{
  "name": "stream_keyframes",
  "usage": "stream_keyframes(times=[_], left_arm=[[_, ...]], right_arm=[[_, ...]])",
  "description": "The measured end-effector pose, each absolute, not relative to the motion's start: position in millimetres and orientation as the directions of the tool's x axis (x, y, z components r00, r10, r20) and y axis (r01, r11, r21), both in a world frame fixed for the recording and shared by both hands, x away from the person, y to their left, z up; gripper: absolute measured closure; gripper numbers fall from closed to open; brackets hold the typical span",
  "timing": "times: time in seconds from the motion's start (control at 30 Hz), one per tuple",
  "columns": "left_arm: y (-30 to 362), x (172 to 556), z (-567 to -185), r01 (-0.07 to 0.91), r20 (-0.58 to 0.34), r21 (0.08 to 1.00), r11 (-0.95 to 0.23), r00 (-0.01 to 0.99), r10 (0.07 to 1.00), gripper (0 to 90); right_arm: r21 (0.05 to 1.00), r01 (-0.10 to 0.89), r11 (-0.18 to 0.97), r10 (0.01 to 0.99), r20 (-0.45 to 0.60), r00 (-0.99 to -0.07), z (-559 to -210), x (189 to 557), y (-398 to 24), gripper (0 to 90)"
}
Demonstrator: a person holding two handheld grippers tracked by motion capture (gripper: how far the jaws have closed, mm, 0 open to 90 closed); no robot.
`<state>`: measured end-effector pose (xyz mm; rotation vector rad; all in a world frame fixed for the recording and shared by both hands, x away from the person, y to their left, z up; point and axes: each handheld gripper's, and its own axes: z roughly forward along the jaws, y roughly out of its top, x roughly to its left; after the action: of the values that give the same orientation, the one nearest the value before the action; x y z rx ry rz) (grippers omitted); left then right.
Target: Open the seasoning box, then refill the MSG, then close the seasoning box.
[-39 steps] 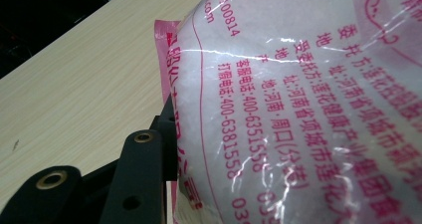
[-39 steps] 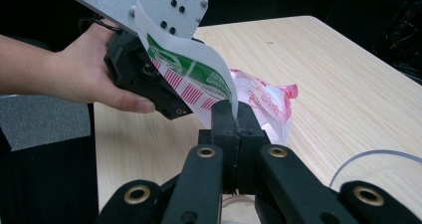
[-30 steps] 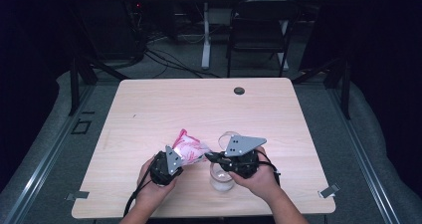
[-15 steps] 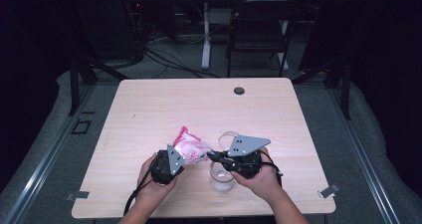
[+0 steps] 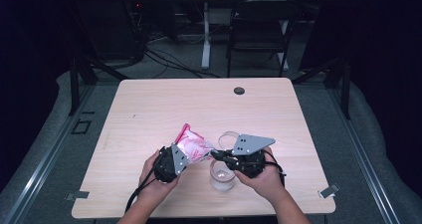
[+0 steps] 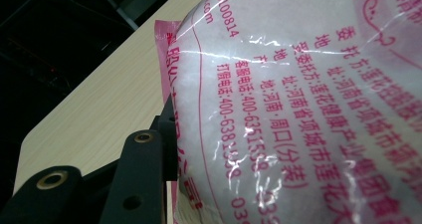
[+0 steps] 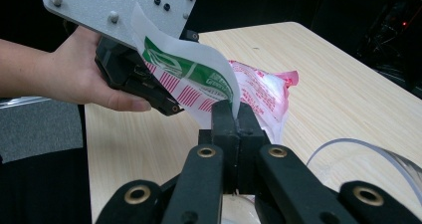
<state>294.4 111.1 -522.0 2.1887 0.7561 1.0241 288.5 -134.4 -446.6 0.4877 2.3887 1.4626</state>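
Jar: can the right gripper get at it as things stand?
Probably not yet. The right gripper is shut on the bag's torn edge, so its jaws are taken. The jar stands right below it, nothing between; it must let go first.

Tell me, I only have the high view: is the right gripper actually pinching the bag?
Observer: Yes. In the right gripper view the right gripper is shut on a corner of the bag.
Operator: And the left one?
Observer: The left gripper holds the bag's body; the left gripper view shows one jaw pressed against the film, beside red print.
Operator: What's in the bag?
Observer: White powder or grains, seen through the clear film.
Operator: Where's the jar?
Observer: Its rim sits just right of the right gripper, below the bag.
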Motion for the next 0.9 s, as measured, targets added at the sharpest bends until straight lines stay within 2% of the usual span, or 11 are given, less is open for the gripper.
stream_keyframes(times=[0.9], left_arm=[[109.2, 295.0, -519.1, 0.152, 0.589, 0.663, -0.733, 0.499, 0.636, 58.8]], right_arm=[[0.889, 0.145, 0.433, 0.442, -0.069, -0.895, -450.0, 288.7, -136.6, 90.0]])
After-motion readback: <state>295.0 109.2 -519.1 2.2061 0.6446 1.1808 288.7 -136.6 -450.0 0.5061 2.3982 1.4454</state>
